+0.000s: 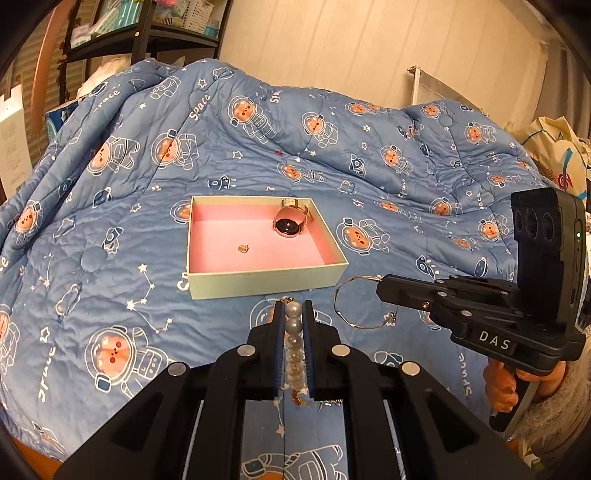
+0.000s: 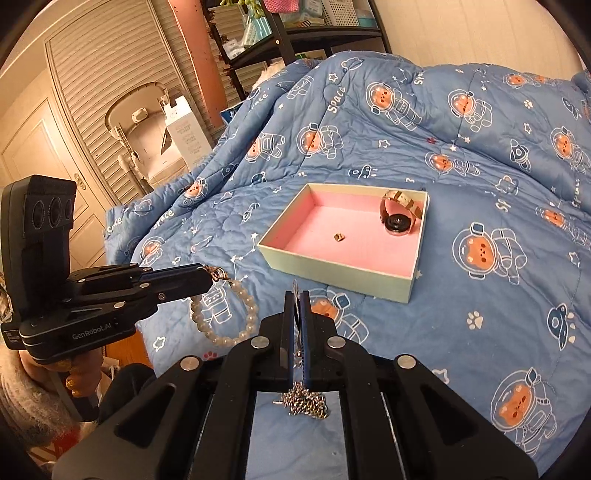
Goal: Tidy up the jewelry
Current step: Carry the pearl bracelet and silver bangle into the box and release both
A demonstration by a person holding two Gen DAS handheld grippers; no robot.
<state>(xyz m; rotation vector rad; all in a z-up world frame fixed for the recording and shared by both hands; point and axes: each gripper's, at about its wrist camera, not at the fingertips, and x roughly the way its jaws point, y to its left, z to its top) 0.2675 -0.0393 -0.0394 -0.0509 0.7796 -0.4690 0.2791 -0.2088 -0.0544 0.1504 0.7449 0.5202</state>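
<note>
My left gripper (image 1: 294, 304) is shut on a pearl bracelet (image 1: 293, 332), whose beads run between its fingers. In the right wrist view the left gripper (image 2: 208, 275) holds it by the clasp end, and the pearl loop (image 2: 225, 317) hangs free above the quilt. My right gripper (image 2: 295, 293) is shut on a thin gold bangle (image 1: 354, 306); a small chain (image 2: 306, 404) dangles below its jaws. Ahead of both lies an open box (image 1: 258, 284) with pink lining. It holds a wristwatch (image 1: 291, 223) at the far right and a tiny gold piece (image 1: 242, 249) near the middle.
Everything rests on a blue astronaut-print quilt (image 1: 110, 258) that rises in folds behind the box. Black shelves (image 2: 295, 33) and louvred doors (image 2: 103, 74) stand at the back left. Bags (image 1: 554, 147) sit at the far right. A person's hand (image 1: 502, 384) grips the right handle.
</note>
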